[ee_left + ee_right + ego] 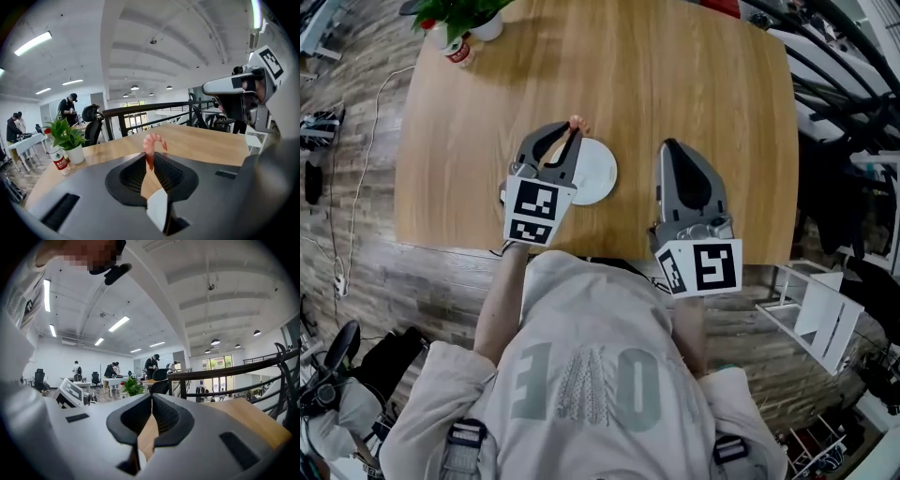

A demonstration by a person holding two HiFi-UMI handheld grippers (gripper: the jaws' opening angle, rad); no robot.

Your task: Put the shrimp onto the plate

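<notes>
— Wooden table [694,112] under you, white plate [598,173] near its front edge. Where do you stand?

— Your left gripper [574,131] reaches across the plate, its jaws pinching the shrimp [151,143] by its lower end. The shrimp shows right at the plate's far rim, seemingly held clear of it. Your right gripper [672,148] hangs beside the plate, jaws pressed together on nothing.

— So what's left?

— The pick-up looks done. You've yet to set the shrimp on the plate and let go.

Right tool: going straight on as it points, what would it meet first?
Probably nothing near: the right tool points across the bare light wooden table, and the way looks free to its far edge.
</notes>
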